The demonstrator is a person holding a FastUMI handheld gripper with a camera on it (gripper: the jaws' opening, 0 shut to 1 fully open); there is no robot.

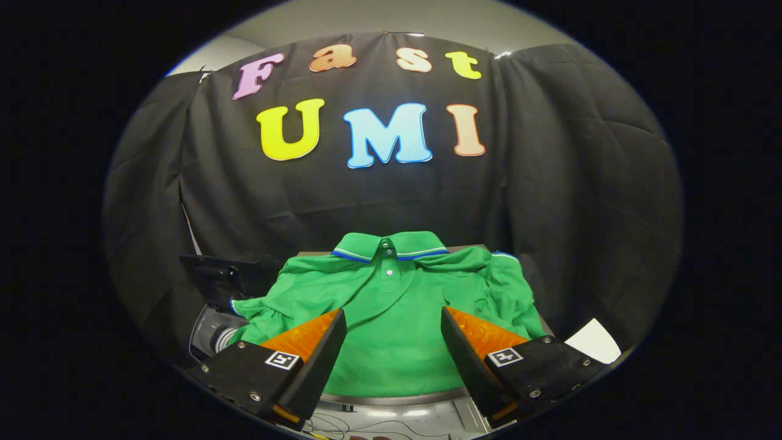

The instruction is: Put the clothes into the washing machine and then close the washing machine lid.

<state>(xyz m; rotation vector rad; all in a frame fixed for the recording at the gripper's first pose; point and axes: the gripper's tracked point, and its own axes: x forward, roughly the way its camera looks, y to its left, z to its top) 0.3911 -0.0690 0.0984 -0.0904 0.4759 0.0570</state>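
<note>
**Above the shirt, fingers wide**

Ahead of the hand-held gripper (394,318) I am seeing a green polo shirt (391,305) lying spread on a surface (470,247), collar away from me. I am holding the fingers (317,342) wide apart, gripping nothing, with the shirt's front showing between them. Beside the left finger, part of the washing machine (211,333) is showing, its dark lid (223,275) standing open.

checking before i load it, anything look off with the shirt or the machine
The green polo shirt is draped over the washing machine rather than inside it, one sleeve hanging over the side. The gripper hovers with jaws open.
</note>
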